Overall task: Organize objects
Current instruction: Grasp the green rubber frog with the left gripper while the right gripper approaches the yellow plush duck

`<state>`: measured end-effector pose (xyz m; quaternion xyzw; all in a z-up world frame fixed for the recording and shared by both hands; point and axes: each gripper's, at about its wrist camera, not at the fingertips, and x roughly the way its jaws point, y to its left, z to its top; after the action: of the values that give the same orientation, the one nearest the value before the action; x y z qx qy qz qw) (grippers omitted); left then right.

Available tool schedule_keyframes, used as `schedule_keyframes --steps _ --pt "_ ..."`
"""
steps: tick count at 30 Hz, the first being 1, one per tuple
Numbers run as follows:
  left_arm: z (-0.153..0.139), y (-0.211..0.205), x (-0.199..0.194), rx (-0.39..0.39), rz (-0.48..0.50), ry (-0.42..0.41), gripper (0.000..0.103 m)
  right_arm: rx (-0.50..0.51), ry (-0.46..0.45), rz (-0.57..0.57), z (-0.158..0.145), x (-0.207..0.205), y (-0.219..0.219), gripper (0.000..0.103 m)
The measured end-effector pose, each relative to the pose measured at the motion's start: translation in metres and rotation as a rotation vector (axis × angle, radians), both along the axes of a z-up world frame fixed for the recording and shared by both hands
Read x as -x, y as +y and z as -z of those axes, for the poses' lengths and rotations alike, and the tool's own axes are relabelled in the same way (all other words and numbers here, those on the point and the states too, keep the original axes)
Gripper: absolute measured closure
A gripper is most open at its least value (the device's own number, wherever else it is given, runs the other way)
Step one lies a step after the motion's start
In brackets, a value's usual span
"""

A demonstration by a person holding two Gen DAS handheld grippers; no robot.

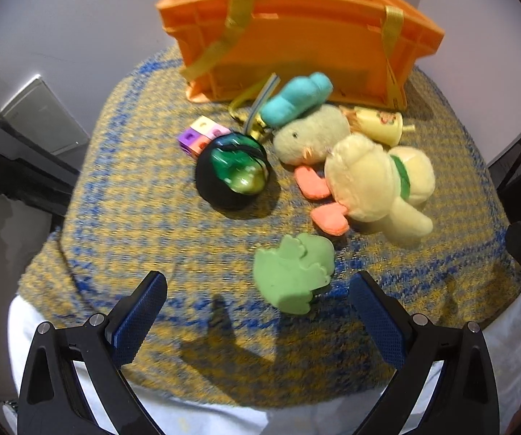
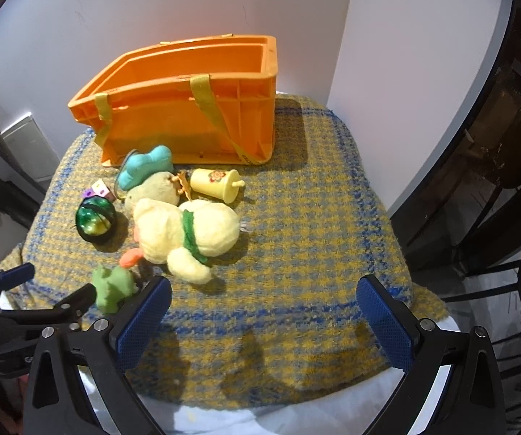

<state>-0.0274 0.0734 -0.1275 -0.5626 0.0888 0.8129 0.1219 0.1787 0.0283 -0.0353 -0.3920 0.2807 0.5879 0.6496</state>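
The basket was rigid moulded orange plastic with a matt finish, and its 2 straps looked like woven yellow webbing. The table cover was coarse knitted cloth in yellow and blue. The yellow duck and the turquoise toy were soft plush. The green dinosaur looked matt and rubbery. The cup was smooth plastic. The left gripper pads were textured blue.

Left wrist view is motion-blurred throughout; print on the yellow cup unreadable. Teal plush and fuzzy chick partly cover each other; keyring mostly hidden. Right wrist view: green dinosaur partly behind a gripper finger; blocks too small to make out.
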Motion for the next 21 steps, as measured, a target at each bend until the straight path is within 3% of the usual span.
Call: schedule_keyframes --steps 4,16,21 --pt "0.018 0.007 0.003 -0.010 0.027 -0.020 0.003 0.008 0.000 0.010 0.011 -0.006 0.003 0.001" --pt "0.048 0.020 0.012 -0.026 0.070 -0.070 0.041 0.025 0.007 0.031 0.039 -0.019 0.013 0.001" --pt "0.043 0.013 0.010 -0.035 0.064 -0.043 0.042 0.030 0.011 0.022 0.044 -0.015 0.016 0.001"
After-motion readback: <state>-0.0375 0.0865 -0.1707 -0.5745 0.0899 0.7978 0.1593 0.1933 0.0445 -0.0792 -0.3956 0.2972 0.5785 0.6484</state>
